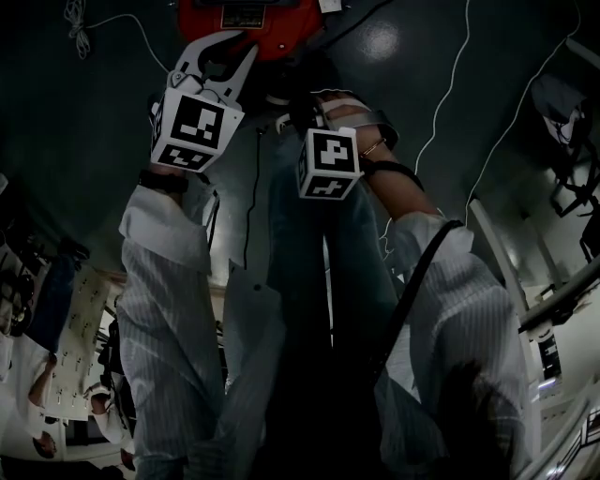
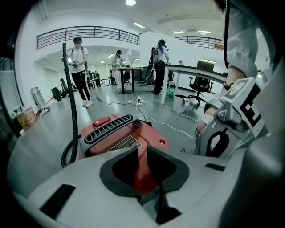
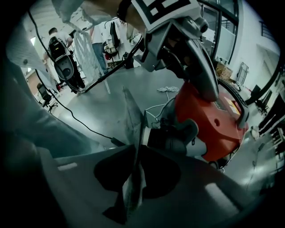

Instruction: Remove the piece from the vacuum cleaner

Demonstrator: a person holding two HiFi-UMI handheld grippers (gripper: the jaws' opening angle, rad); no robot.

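The red vacuum cleaner [image 1: 248, 23] stands on the floor, at the top of the head view. My left gripper [image 1: 217, 58] reaches onto it. In the left gripper view the left gripper [image 2: 141, 156] has a red edge of the vacuum cleaner [image 2: 129, 138] between its black pads, and both pads touch it. My right gripper [image 1: 305, 114] is just right of it, at the machine's near end. In the right gripper view, the right gripper [image 3: 136, 153] is shut on a thin grey flat piece [image 3: 132, 120], seen edge-on. Behind that piece, a black round fitting [image 3: 176, 138] sits against the red body [image 3: 209, 120].
A black hose [image 2: 71, 98] rises from the vacuum cleaner's left side. White cables [image 2: 149, 107] trail over the grey floor. People [image 2: 81, 67] stand far back by desks [image 2: 196, 69] and an office chair [image 2: 200, 84]. My own legs [image 1: 309, 309] and sleeves fill the lower head view.
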